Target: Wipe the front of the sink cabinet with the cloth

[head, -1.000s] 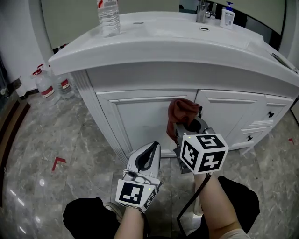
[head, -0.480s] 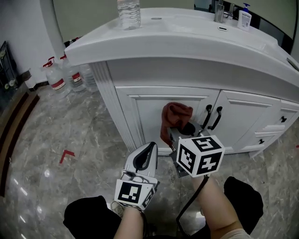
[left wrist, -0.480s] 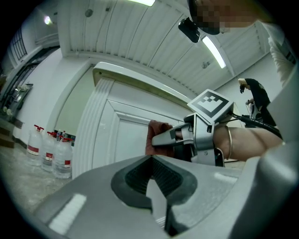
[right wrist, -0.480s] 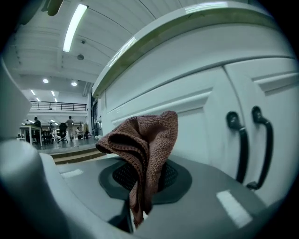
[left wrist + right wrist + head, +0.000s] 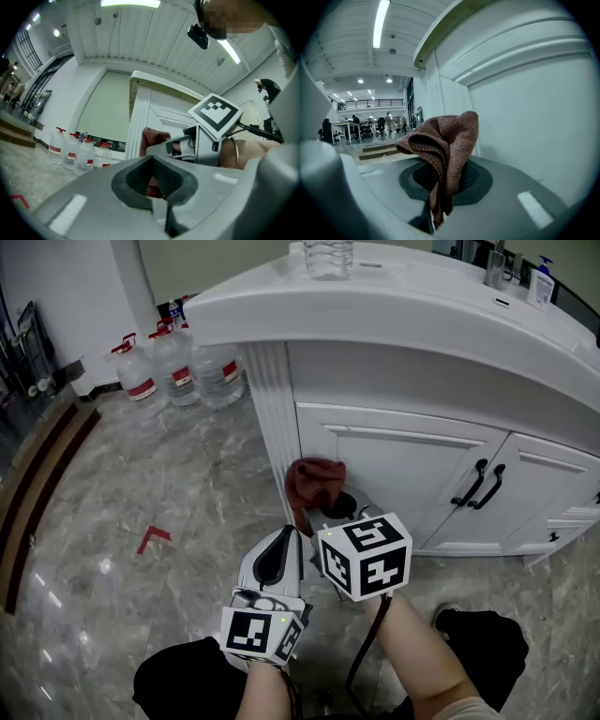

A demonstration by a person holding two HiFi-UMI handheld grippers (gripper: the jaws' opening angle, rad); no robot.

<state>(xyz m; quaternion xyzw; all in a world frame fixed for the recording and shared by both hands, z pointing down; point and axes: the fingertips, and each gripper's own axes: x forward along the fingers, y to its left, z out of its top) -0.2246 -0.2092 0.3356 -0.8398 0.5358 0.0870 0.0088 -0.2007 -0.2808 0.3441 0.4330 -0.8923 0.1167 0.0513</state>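
A reddish-brown cloth point(image 5: 314, 482) is bunched at the lower left of the white sink cabinet's left door point(image 5: 394, 470), beside the fluted corner post point(image 5: 277, 427). My right gripper point(image 5: 330, 507) is shut on the cloth, its marker cube facing up. In the right gripper view the cloth point(image 5: 447, 140) rises from the shut jaws close to the white door panel point(image 5: 534, 122); I cannot tell if it touches. My left gripper point(image 5: 285, 538) hangs just left of the right one, shut with nothing in it. In the left gripper view its jaws point(image 5: 152, 180) point at the cloth point(image 5: 152, 137).
Two black door handles point(image 5: 478, 486) sit to the right of the cloth. Several water bottles point(image 5: 159, 367) stand on the marble floor at the cabinet's left. A clear bottle point(image 5: 328, 254) and a soap dispenser point(image 5: 541, 282) are on the countertop. A red tape mark point(image 5: 153, 538) lies on the floor.
The right gripper has carried the cloth leftward across the cabinet front, from beside the door handles to the left door's edge. The left gripper stayed close beside it, shut.
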